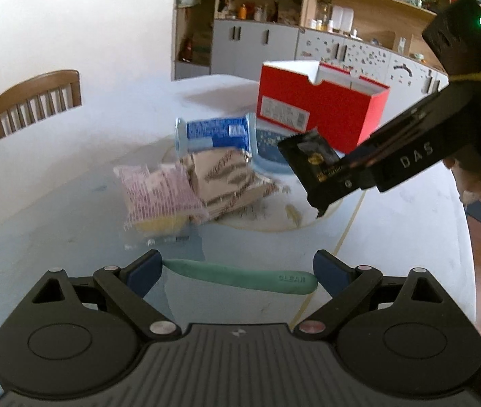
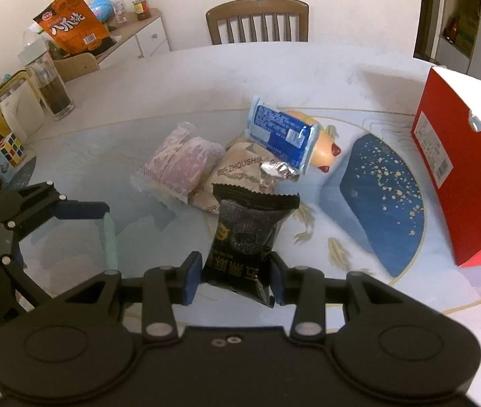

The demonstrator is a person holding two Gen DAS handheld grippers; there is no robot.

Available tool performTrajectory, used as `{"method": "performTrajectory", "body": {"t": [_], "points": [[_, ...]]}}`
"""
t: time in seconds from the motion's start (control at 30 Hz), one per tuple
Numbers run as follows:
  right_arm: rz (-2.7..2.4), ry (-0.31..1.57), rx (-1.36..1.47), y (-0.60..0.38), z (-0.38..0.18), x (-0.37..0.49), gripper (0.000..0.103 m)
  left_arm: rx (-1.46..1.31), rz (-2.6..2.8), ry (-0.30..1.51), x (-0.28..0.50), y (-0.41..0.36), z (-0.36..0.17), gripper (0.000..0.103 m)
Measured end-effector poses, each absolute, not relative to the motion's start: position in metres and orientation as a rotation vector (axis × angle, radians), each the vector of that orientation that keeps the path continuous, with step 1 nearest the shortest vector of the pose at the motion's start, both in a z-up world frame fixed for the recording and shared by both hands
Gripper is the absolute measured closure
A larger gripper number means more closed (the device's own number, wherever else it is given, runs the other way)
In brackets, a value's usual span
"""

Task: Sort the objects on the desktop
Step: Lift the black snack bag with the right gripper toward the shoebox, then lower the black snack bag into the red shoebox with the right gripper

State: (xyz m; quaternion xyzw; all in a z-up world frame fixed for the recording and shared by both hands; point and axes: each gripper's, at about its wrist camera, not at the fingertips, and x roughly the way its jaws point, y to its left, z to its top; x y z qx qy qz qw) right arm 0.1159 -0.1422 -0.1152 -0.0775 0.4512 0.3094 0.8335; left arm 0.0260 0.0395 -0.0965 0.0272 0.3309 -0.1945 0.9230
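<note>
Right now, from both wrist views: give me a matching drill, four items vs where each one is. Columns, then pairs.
Items:
1. black snack packet
2. green handle
3. blue packet
4. red box

Places:
A. lying on top of the snack pile
B. held in the right gripper
C. standing at the far right of the table
D. spanning the left gripper, held at its ends

Pairs: 1-B, 2-D, 3-A, 4-C

Glossy black foil snack packet [image 2: 245,237] at lower centre, crinkled silver foil edge on beige paper-look wrapper [image 2: 240,173], shiny blue plastic wrapper [image 2: 281,132], matt red cardboard box [image 2: 460,169] at right, smooth matt green handle [image 1: 240,276], varnished wooden chair [image 2: 257,22] at top.
</note>
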Motion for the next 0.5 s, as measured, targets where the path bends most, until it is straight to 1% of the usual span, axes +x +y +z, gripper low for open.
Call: {"method": "performTrajectory", "body": {"t": [0.5], "points": [[0.753, 0.918, -0.158, -0.199, -0.08, 0.139, 0.062, 0.023, -0.291, 0.617, 0.036, -0.013, -0.045, 0.007]]}}
